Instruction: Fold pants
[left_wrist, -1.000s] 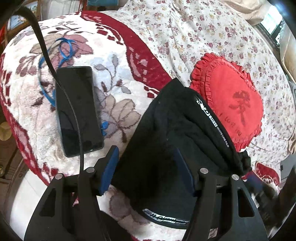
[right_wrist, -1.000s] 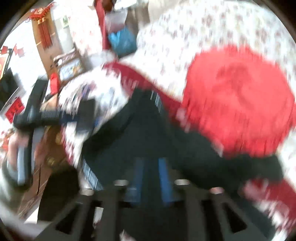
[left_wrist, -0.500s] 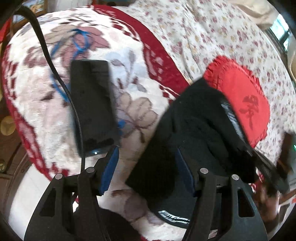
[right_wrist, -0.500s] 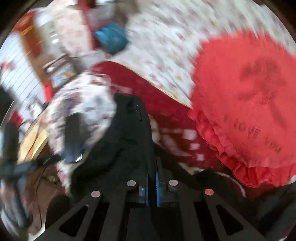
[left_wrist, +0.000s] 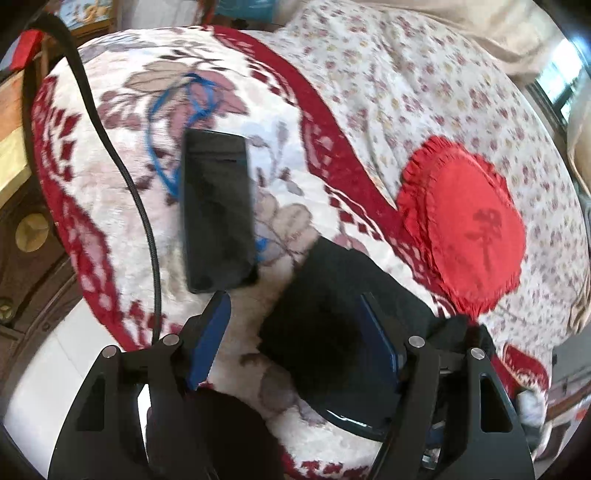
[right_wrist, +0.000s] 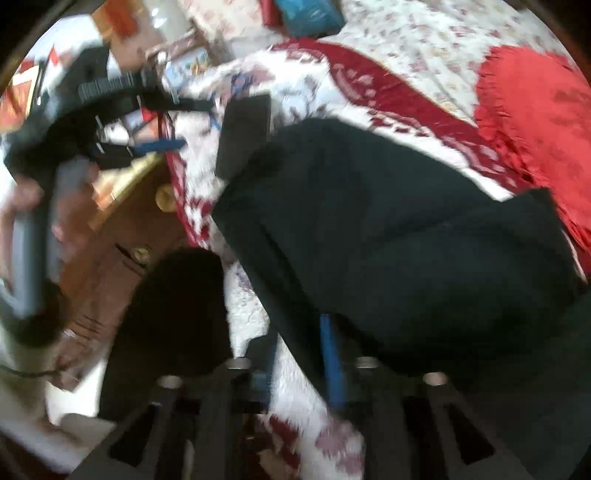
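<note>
Looking along my left gripper (left_wrist: 295, 332), I saw its jaws standing apart, having just widened, with the near corner of the folded black pants (left_wrist: 332, 306) lying between the blue pads but not pinched. The bundle sat in the lower centre of that frame on the flowered blanket (left_wrist: 122, 206), just right of the phone (left_wrist: 218, 214) and lower left of the red cushion (left_wrist: 469, 229).

From my right gripper (right_wrist: 299, 354), blurred, the jaws had just been parting; I judged them loose, the pants' lower left edge crossing between them. In that view the bundle's long axis ran from lower left toward the right. Both claws sat at its near edge, the left at the phone-side corner.
</note>
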